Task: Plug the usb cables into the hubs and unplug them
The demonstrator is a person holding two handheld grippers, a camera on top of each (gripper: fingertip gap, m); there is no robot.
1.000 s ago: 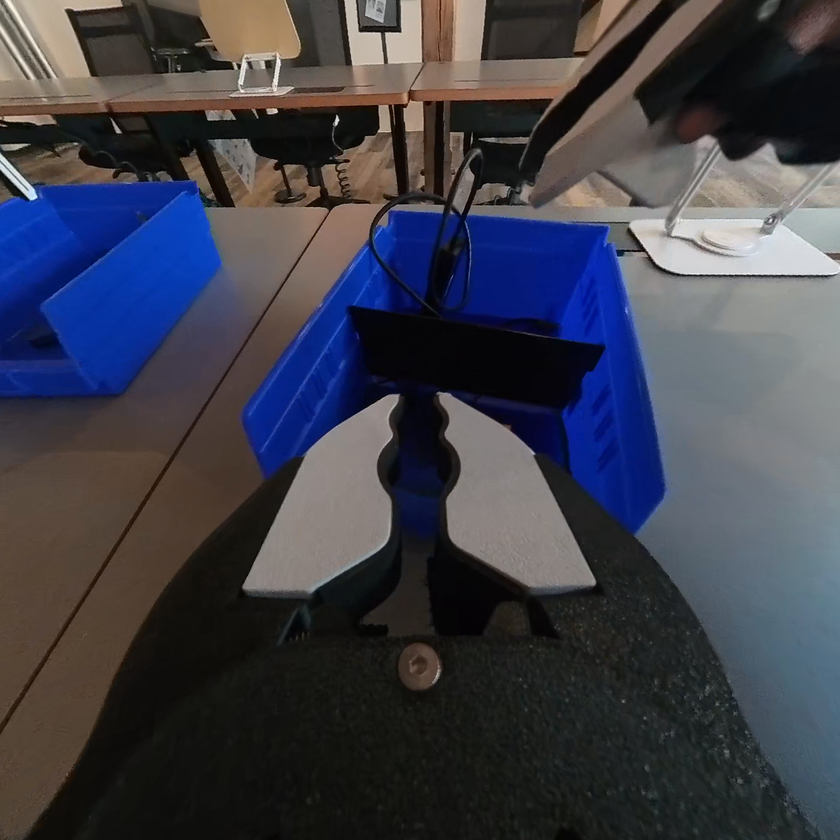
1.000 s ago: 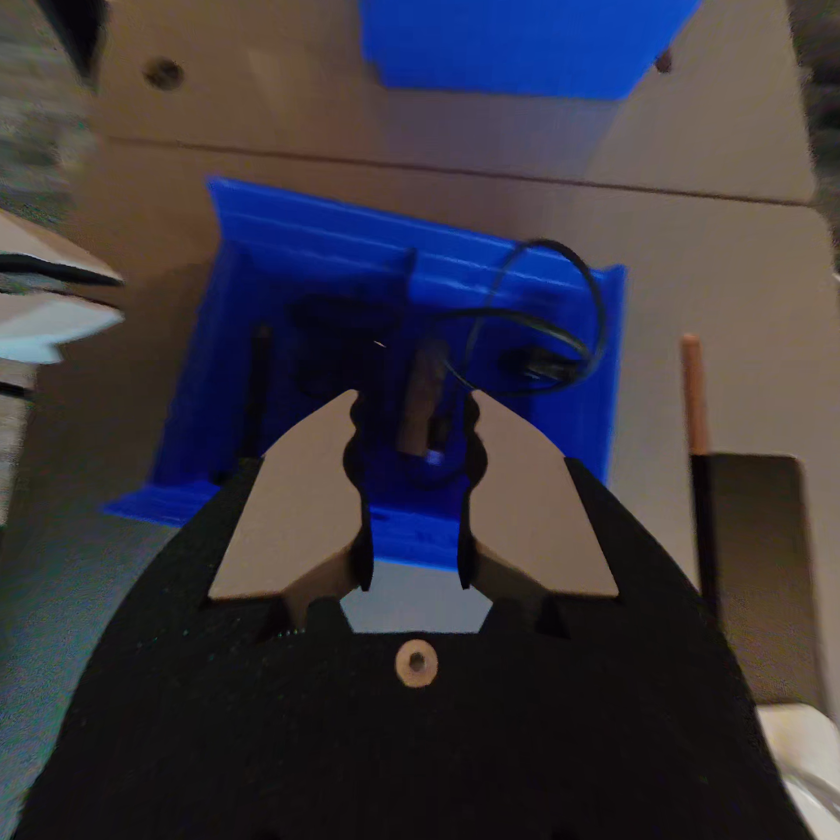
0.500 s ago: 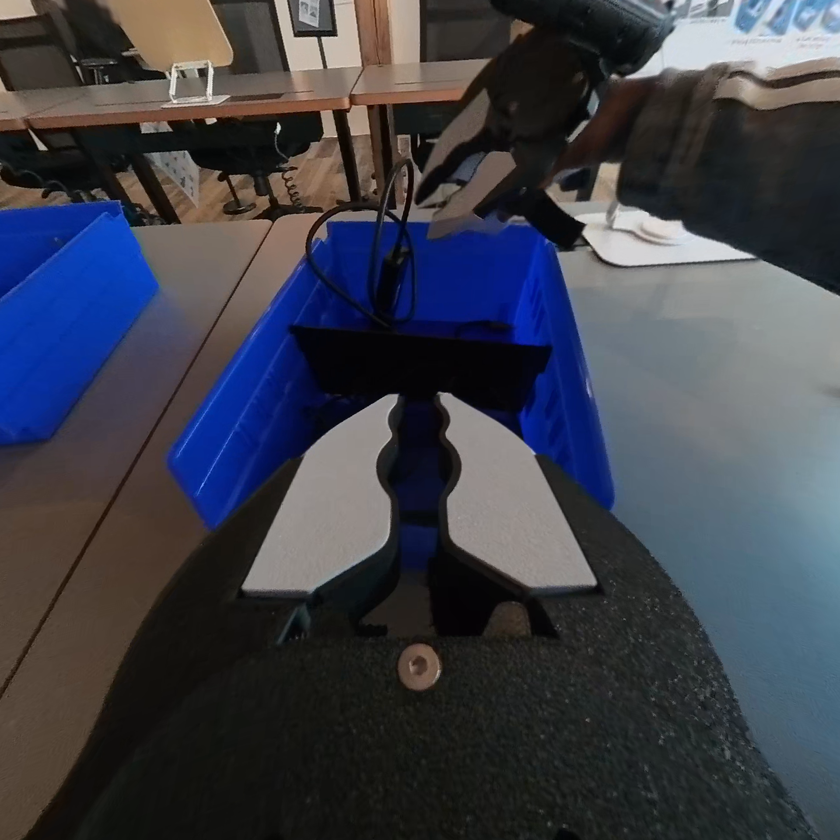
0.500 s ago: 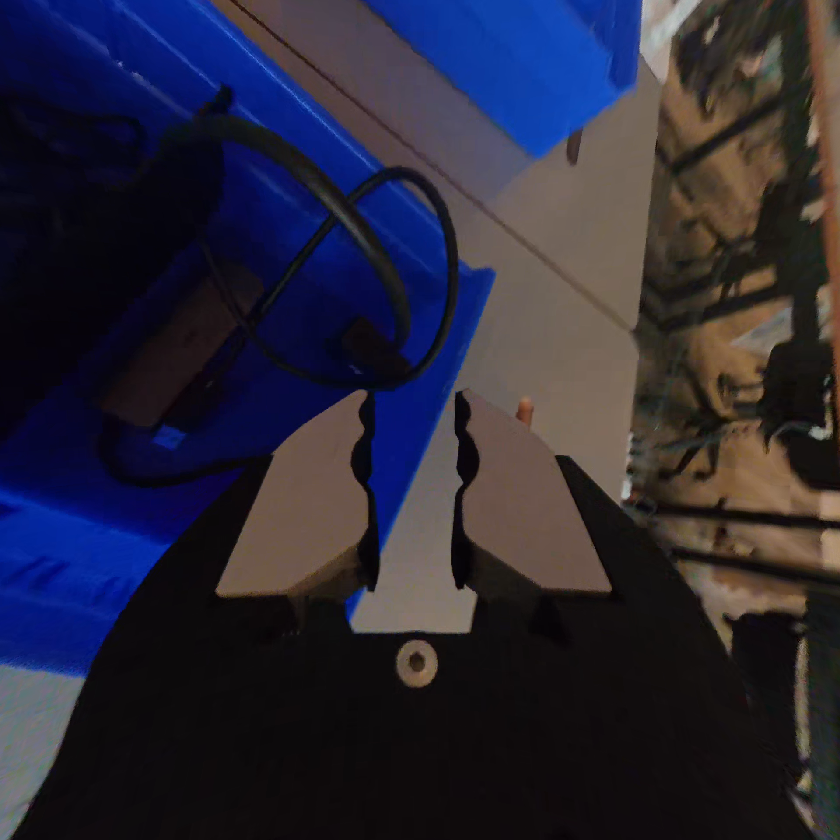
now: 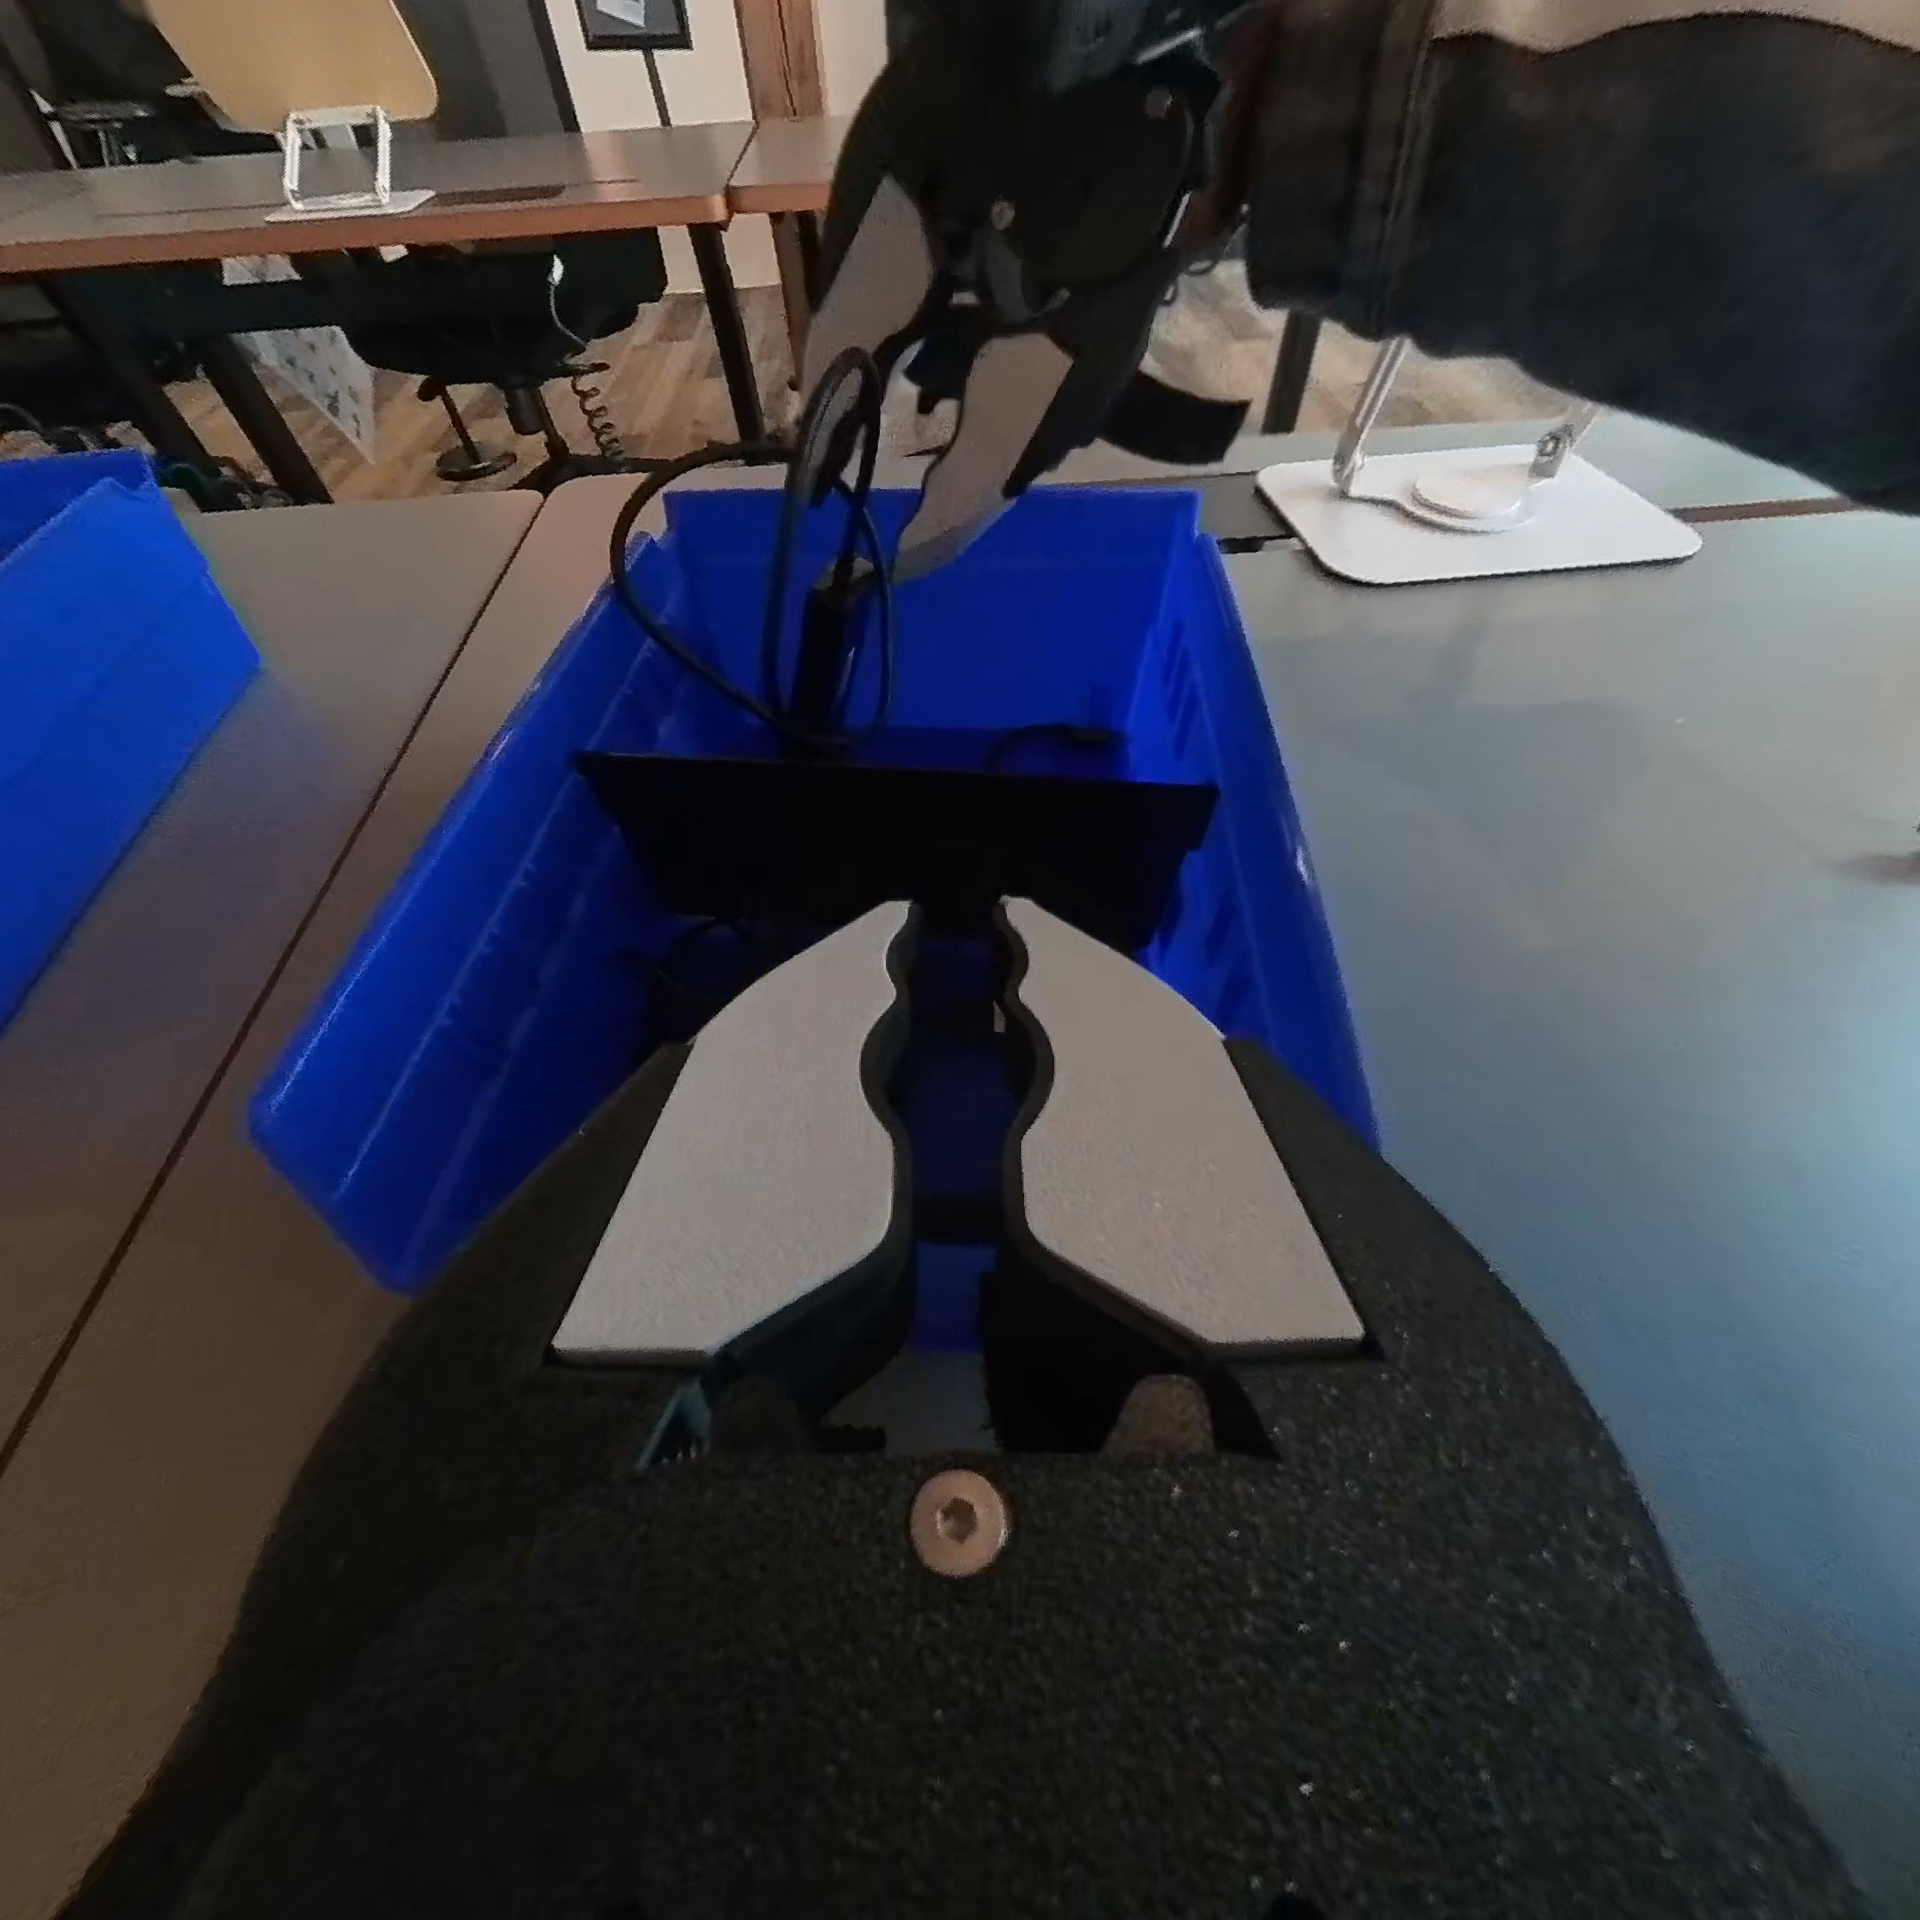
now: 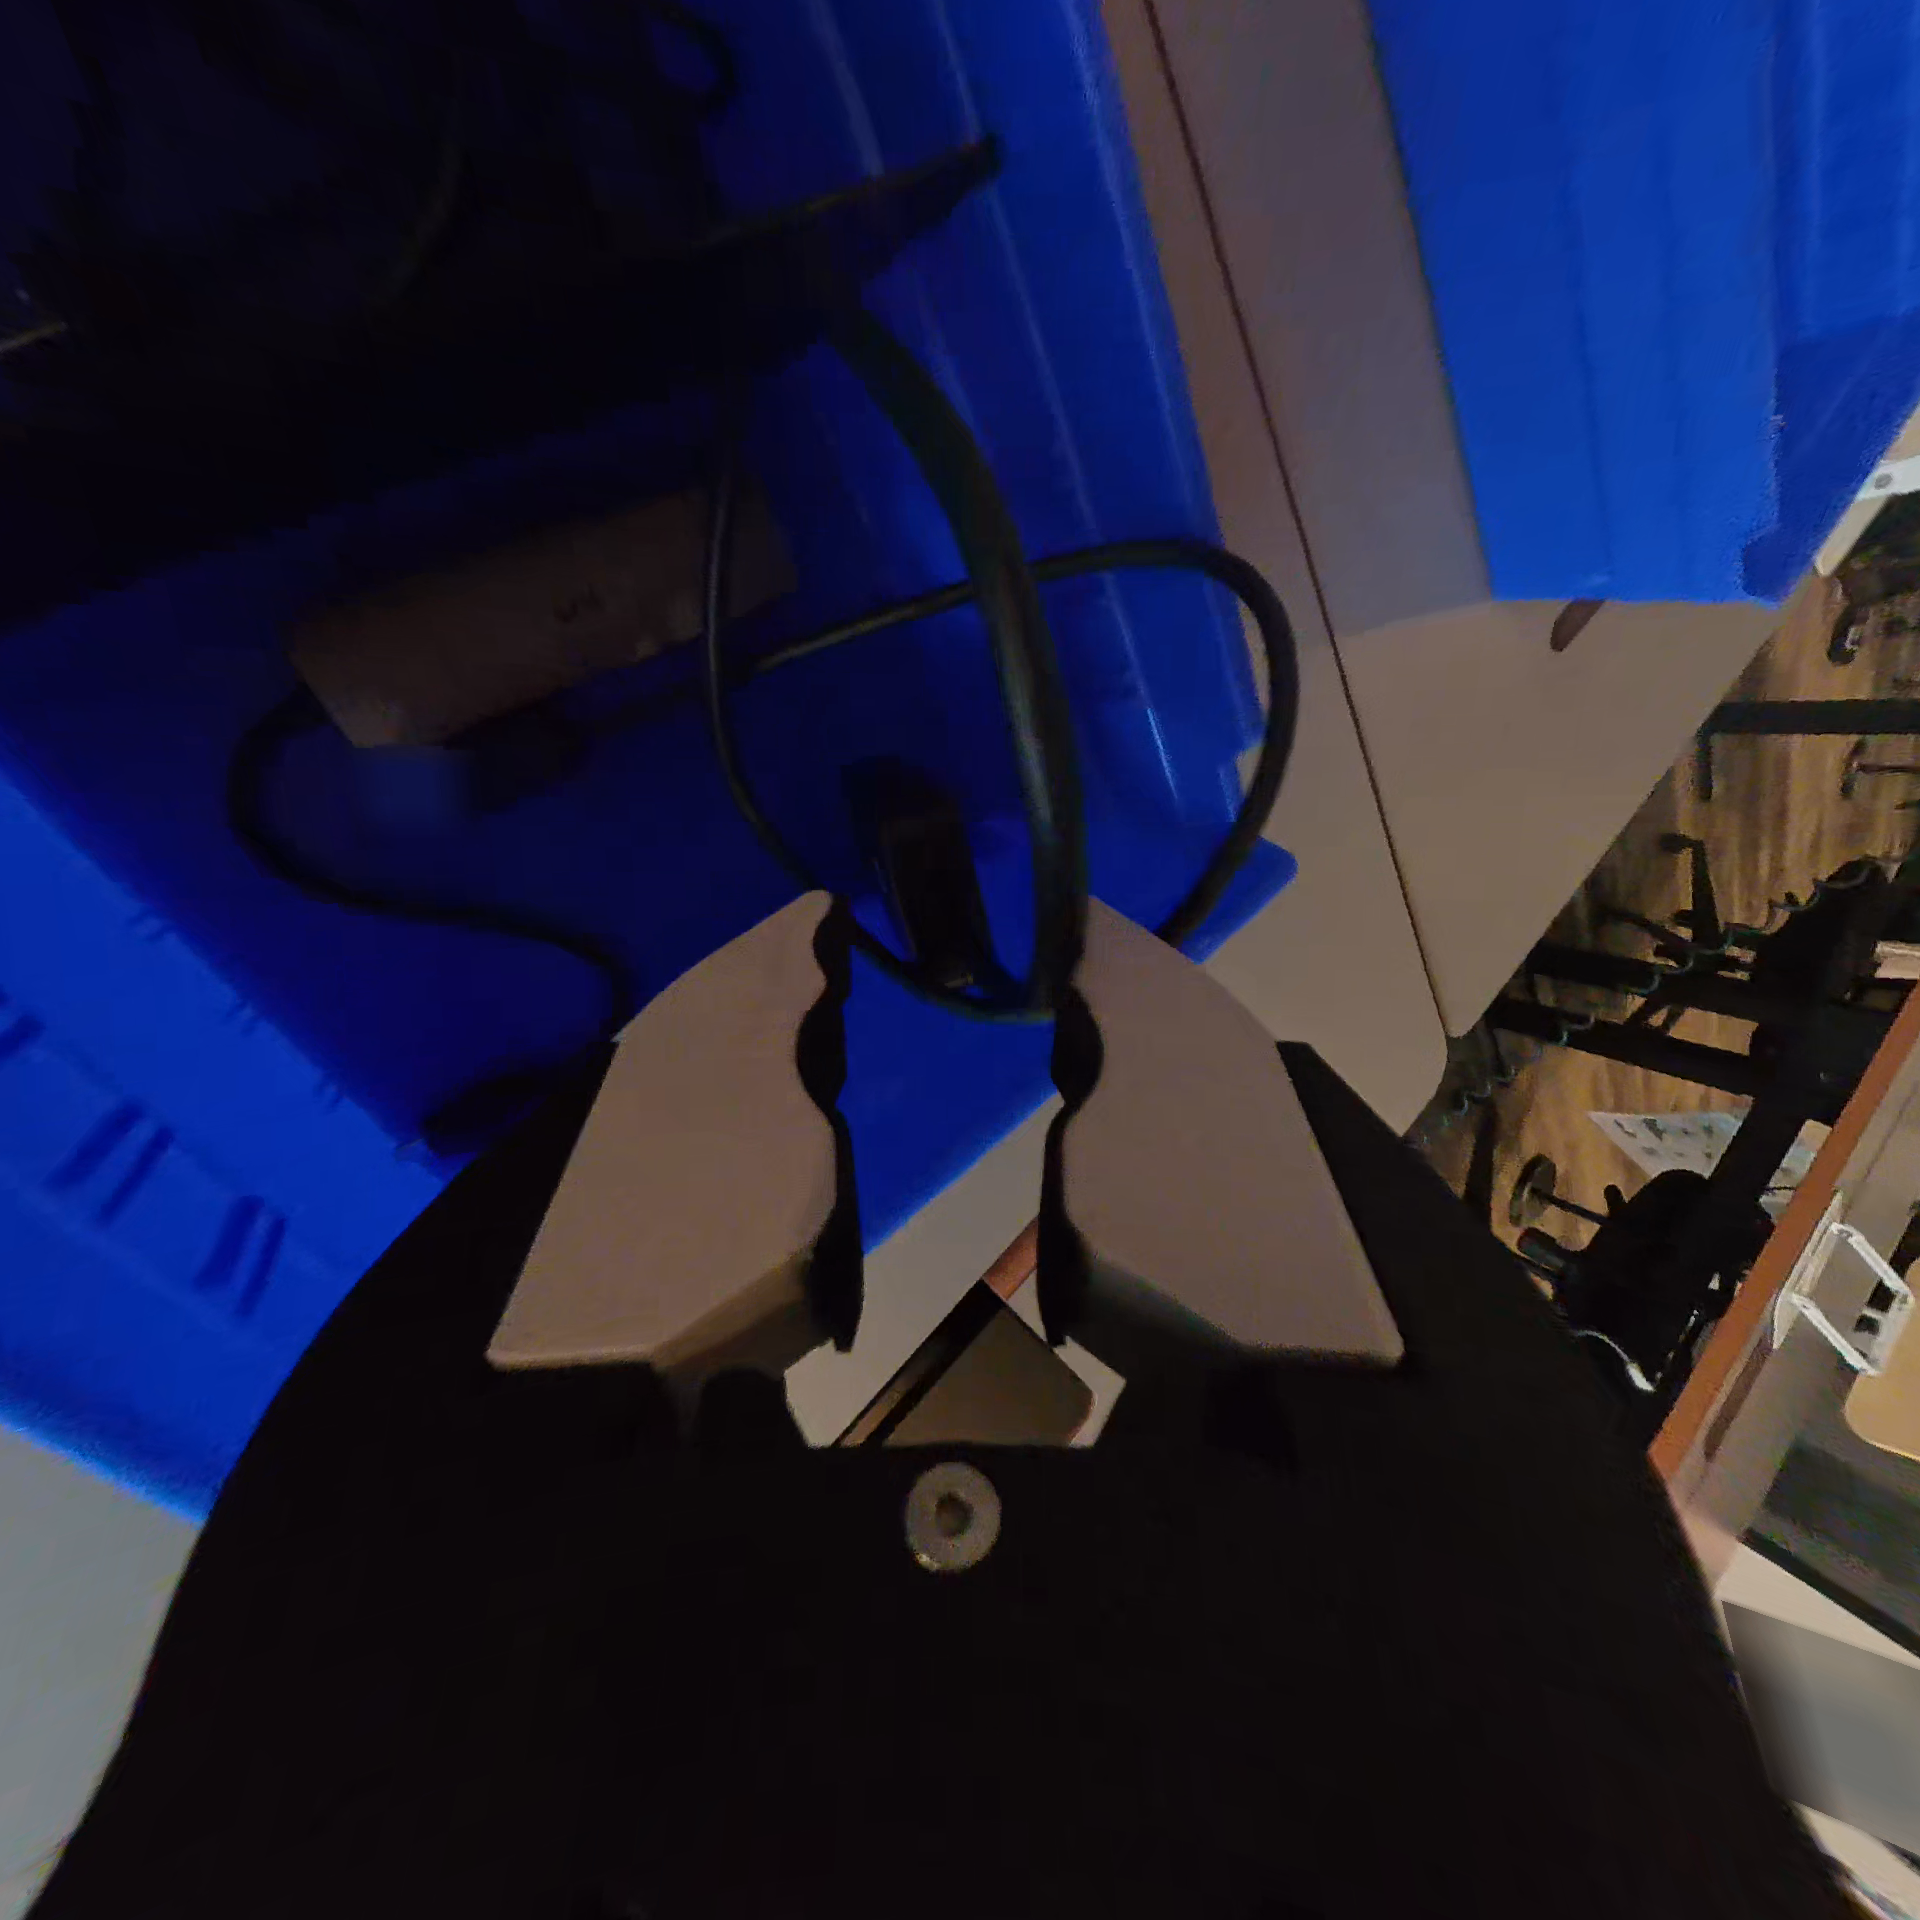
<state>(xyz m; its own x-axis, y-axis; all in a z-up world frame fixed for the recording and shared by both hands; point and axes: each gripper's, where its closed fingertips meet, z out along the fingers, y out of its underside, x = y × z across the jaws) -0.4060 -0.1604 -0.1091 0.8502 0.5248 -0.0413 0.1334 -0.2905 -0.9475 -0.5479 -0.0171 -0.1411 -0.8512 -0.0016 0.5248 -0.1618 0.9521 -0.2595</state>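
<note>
While its two grey fingers (image 6: 727,1122) stand apart with clear space between them, the right gripper (image 6: 951,935) holds nothing; the looped black usb cable (image 6: 997,582) and its plug (image 6: 920,862) sit just past the fingertips at 12 o'clock, not clamped. That loop rises above the far rim of the blue bin (image 6: 1091,312), and a brownish hub (image 6: 520,634) lies on the bin floor at 10 o'clock, its own lead curling toward 8 o'clock. Bare table shows beyond the bin's edge at 1 o'clock.

Seen from the left wrist, the left gripper (image 5: 958,914) has its fingers drawn close with only a narrow gap; whether they pinch anything I cannot tell. A black divider (image 5: 894,831) crosses the bin (image 5: 436,987) right at the fingertips, blocking the way forward. Past it the cable (image 5: 821,582) stands up at 12 o'clock, with the right gripper (image 5: 935,457) descending on it from above, a dark sleeve (image 5: 1610,208) at 1 o'clock. Open grey table (image 5: 1558,831) lies at 3 o'clock, a white stand base (image 5: 1475,520) at 2 o'clock, a second blue bin (image 5: 94,675) at 10 o'clock.
</note>
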